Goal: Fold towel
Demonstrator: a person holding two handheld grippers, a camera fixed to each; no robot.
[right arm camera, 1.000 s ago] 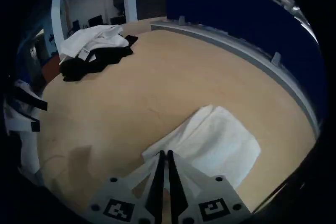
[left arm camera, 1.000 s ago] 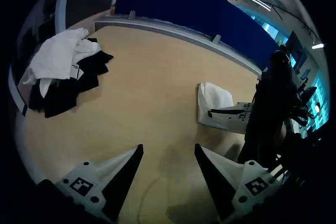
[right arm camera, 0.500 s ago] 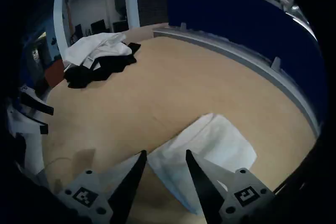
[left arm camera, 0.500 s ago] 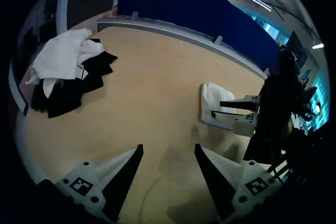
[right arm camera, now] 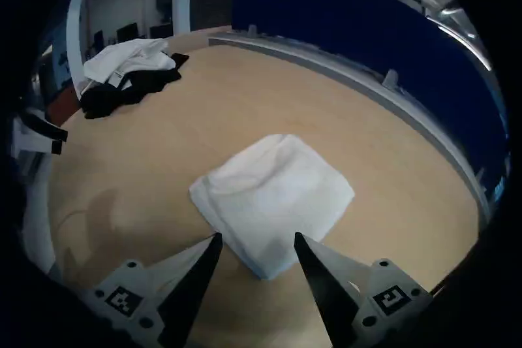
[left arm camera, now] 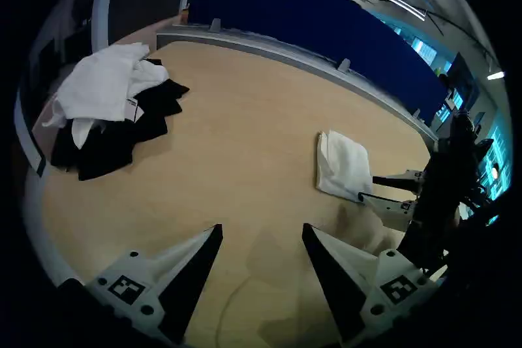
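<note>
A white towel (right arm camera: 274,192) lies folded into a flat square on the light wooden table (right arm camera: 274,106). My right gripper (right arm camera: 256,241) is open just in front of its near corner, with nothing between the fingers. In the left gripper view the same towel (left arm camera: 342,165) sits at the right, with the right gripper (left arm camera: 374,189) and the dark figure holding it beside it. My left gripper (left arm camera: 261,232) is open over bare table, well away from the towel.
A heap of white and black cloths (left arm camera: 107,110) lies at the table's far left, also seen as the heap (right arm camera: 130,74) in the right gripper view. A blue partition (left arm camera: 313,15) stands along the table's far edge.
My right gripper was shut on the towel's edge, then opened and drew back. The towel now lies flat as a square. The left gripper stayed open and barely moved.
</note>
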